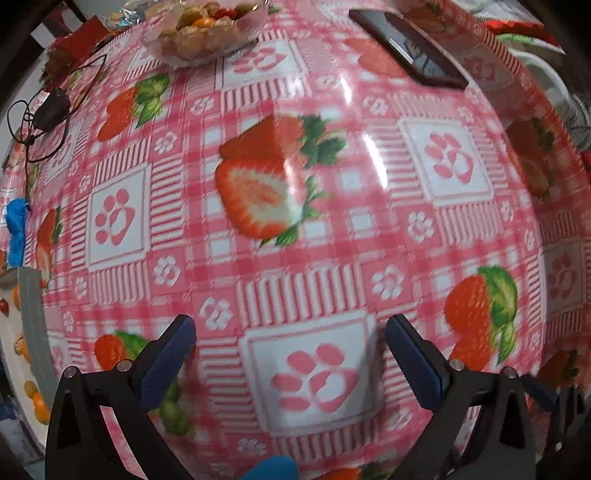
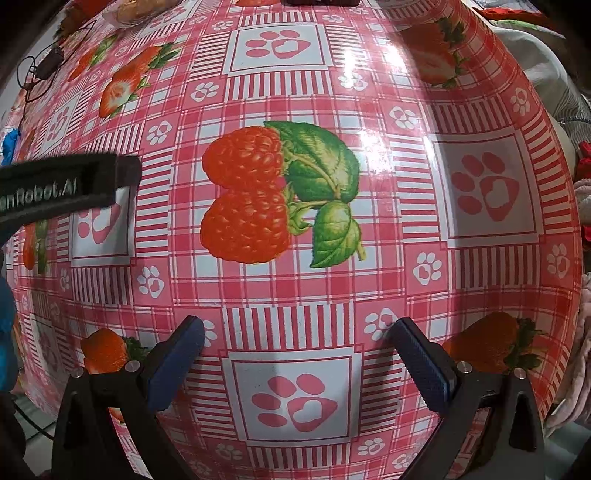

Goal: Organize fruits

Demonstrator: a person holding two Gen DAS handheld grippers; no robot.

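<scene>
A clear glass bowl (image 1: 207, 29) full of mixed fruits stands at the far edge of the table, top left of the left wrist view; a sliver of it shows in the right wrist view (image 2: 129, 13). My left gripper (image 1: 290, 332) is open and empty, low over the pink strawberry-print tablecloth (image 1: 295, 258), far from the bowl. My right gripper (image 2: 295, 334) is open and empty over the same cloth (image 2: 295, 288). The left gripper's black body (image 2: 66, 186) shows at the left edge of the right wrist view.
A black phone (image 1: 406, 48) lies at the far right of the table. A small black device with a looped cable (image 1: 51, 110) lies at the far left. A blue object (image 1: 16, 229) and a fruit-print box (image 1: 22, 350) sit at the left edge.
</scene>
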